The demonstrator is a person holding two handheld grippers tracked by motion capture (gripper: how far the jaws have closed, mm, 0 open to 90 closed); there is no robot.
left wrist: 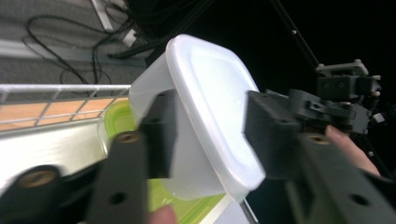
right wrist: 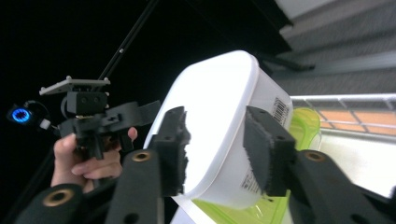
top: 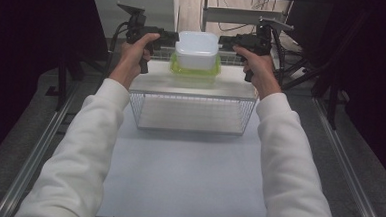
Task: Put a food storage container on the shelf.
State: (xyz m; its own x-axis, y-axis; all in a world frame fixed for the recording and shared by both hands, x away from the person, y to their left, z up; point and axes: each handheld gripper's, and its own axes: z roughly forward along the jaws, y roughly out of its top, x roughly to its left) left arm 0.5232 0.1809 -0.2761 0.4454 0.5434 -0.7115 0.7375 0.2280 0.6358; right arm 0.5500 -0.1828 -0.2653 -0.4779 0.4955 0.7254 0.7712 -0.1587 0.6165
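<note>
Plastic, white and faintly translucent, makes up the box [top: 197, 48] at the centre of the work: a rounded-corner tub turned upside down, its flat bottom facing up, a barcode label on one wall in the right gripper view. It sits at the far middle of the scene, over a lime-green container [top: 195, 69] of clear glossy plastic that rests on the smooth top of a wire shelf [top: 192, 88]. Whether the white box rests on the green one or is raised just clear of it cannot be told.

The left gripper [top: 170, 36] meets the box at its left rim and the right gripper [top: 225, 41] at its right rim. Each has its jaws partly open, set astride the rim with one pad [right wrist: 264, 154] on the wall and one on the flat bottom; whether they pinch or merely bracket it is unclear. Holding from opposite sides probably keeps the light, slippery box level.

The shelf is thin metal grid below, standing on a pale matte table [top: 187, 178].
</note>
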